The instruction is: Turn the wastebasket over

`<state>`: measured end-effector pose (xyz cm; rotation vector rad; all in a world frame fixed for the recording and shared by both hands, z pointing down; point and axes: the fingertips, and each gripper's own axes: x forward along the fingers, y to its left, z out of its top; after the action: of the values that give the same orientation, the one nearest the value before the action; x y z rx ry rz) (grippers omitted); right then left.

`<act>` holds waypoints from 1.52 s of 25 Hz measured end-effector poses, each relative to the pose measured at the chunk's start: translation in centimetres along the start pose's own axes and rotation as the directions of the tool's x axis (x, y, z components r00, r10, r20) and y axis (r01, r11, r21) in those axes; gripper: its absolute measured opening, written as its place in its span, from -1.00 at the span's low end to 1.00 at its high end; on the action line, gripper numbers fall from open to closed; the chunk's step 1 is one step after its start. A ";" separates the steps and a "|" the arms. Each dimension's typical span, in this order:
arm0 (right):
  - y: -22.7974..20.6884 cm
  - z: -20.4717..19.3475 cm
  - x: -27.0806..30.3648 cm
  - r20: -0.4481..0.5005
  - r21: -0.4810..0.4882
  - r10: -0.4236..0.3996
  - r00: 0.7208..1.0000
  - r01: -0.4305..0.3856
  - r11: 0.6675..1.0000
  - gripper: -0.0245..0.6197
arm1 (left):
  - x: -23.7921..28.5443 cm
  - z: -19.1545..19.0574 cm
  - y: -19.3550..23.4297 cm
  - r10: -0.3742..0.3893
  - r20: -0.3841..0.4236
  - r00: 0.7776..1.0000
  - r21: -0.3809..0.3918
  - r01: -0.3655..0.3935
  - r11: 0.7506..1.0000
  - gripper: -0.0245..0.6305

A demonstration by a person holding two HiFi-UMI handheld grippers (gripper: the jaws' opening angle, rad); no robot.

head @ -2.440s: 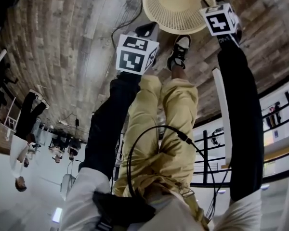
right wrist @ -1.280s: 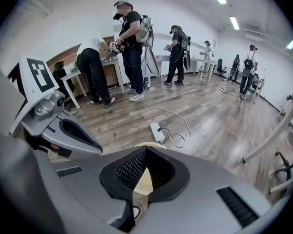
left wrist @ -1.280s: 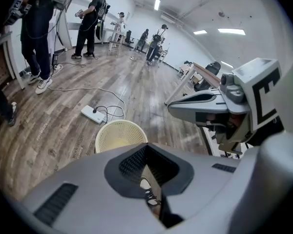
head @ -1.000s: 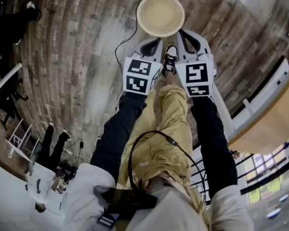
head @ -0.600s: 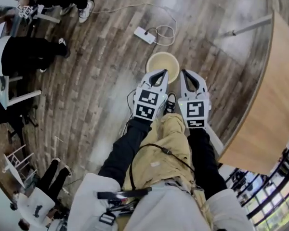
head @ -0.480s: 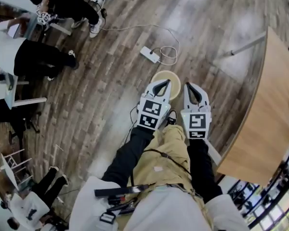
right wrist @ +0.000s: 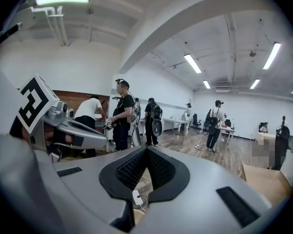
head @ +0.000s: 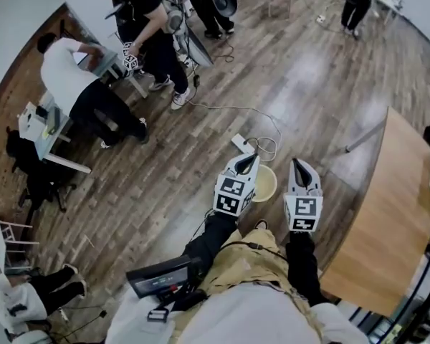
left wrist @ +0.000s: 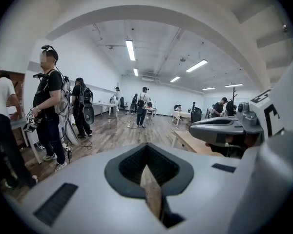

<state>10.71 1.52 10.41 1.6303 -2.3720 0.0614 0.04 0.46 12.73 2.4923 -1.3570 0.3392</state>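
Head view: the cream wastebasket (head: 266,185) stands on the wooden floor (head: 201,120), apparently mouth up, between the left gripper (head: 249,158) and right gripper (head: 299,165), near the table (head: 394,213) edge

Left gripper view: jaws together, holding nothing

Right gripper view: jaws together too, empty, a white power strip (right wrist: 136,197) showing below them

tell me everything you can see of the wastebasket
The wastebasket is round and pale cream, seemingly plastic, seen from above. It stands on the wooden floor before the person, near a white power strip. The left gripper hides its left edge; neither gripper holds it. Which end is up is unclear.
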 end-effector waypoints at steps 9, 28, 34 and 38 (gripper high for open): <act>2.1 5.5 -1.3 0.121 0.032 0.049 0.991 -0.053 0.998 -0.86 | -2.6 5.1 -1.1 0.003 0.141 0.990 0.024 -0.007 1.000 -0.93; -1.6 11.6 1.2 0.232 0.035 0.006 0.973 -0.015 0.999 -0.86 | 0.6 11.8 -0.7 -0.047 0.254 0.966 0.058 0.033 0.998 -0.92; -2.1 13.0 1.4 0.261 0.022 0.001 0.965 -0.007 1.000 -0.86 | 0.6 14.0 -0.8 -0.061 0.292 0.955 0.077 0.040 0.996 -0.93; -1.8 13.2 1.9 0.269 0.010 0.014 0.963 -0.018 1.000 -0.86 | 1.1 13.9 -0.8 -0.061 0.289 0.955 0.095 0.034 0.995 -0.93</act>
<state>9.23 -3.25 -2.06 1.7214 -2.5872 -0.1534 2.26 -4.85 0.05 2.7287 -1.4115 0.0193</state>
